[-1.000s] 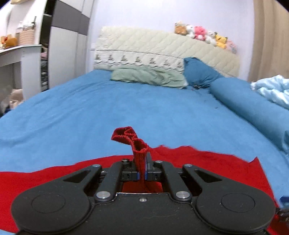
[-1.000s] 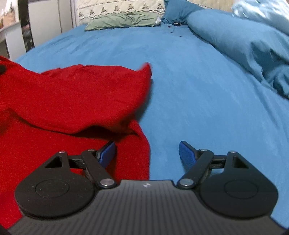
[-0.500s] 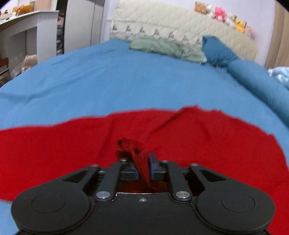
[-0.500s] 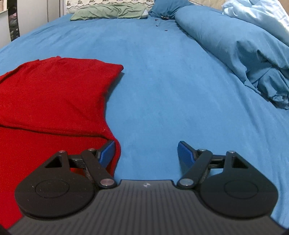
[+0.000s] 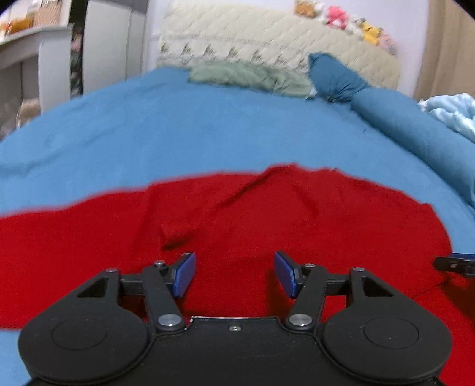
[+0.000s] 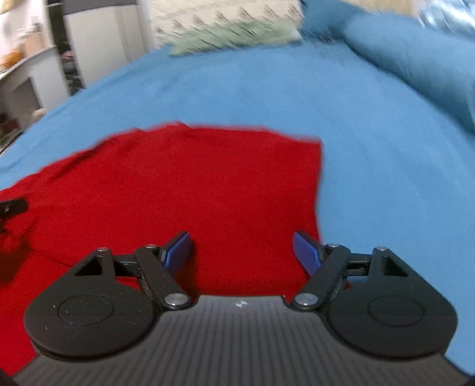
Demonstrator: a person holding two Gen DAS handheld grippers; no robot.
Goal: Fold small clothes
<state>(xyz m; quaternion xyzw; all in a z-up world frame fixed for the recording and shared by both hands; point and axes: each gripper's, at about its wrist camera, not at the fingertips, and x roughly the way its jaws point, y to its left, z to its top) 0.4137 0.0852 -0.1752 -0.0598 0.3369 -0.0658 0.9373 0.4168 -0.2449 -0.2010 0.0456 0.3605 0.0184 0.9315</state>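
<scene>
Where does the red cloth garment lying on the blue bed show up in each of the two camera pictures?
Left wrist view: the red cloth garment fills the lower middle, edge to edge.
Right wrist view: the red cloth garment covers the lower left and centre, ending at a straight right edge.
Shared landmark: the green pillow at the headboard.

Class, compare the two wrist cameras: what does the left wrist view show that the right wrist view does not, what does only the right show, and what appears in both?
Only the left wrist view shows the row of plush toys on the headboard and the dark blue pillow.

Only the right wrist view shows the red garment's straight right edge against the blue sheet.

Both show the red garment lying on the sheet, the green pillow, and open fingers: left gripper, right gripper.
</scene>
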